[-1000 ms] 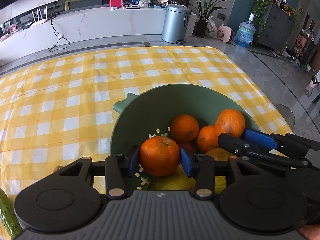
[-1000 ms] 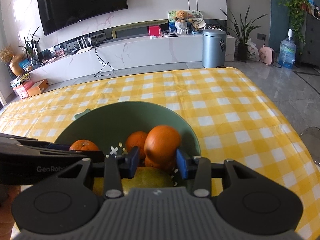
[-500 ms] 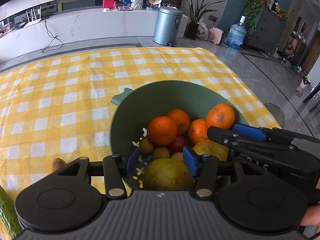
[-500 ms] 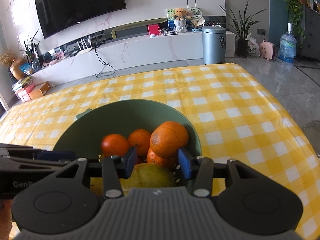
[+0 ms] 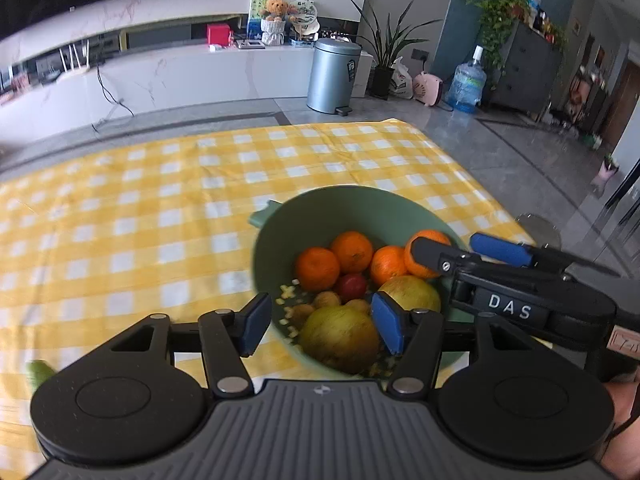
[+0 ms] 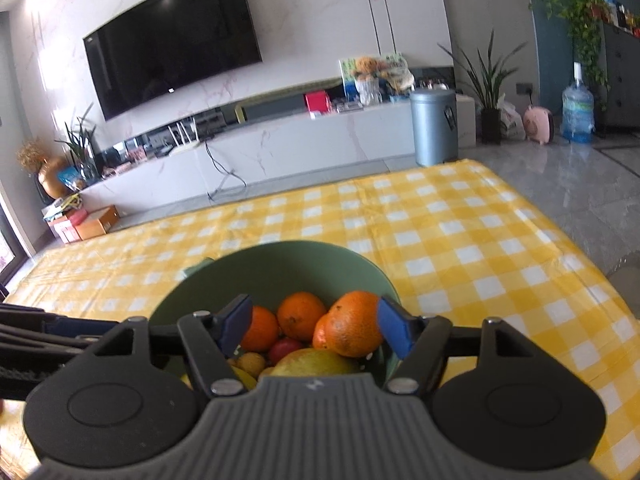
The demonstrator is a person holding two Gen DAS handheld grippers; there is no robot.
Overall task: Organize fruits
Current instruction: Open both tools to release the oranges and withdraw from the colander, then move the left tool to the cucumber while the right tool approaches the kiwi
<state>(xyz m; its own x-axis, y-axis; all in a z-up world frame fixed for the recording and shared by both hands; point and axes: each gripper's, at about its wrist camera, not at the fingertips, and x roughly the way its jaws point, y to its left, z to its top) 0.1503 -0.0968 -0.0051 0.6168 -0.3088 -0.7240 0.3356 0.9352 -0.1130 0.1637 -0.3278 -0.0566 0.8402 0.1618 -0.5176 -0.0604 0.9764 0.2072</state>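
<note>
Over the green bowl (image 5: 280, 236) on the checked surface (image 5: 120, 220), both my jaws gape wide and empty; the oranges (image 6: 352, 326) lie just ahead of my right gripper (image 6: 314, 326), my left gripper (image 5: 324, 324) straddling the near rim.

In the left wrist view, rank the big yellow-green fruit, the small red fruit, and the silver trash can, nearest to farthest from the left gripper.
1. Big yellow-green fruit: between the left gripper fingers, at the green bowl's near side.
2. Small red fruit: mid-bowl, just beyond.
3. Silver trash can: on the floor past the table.
</note>
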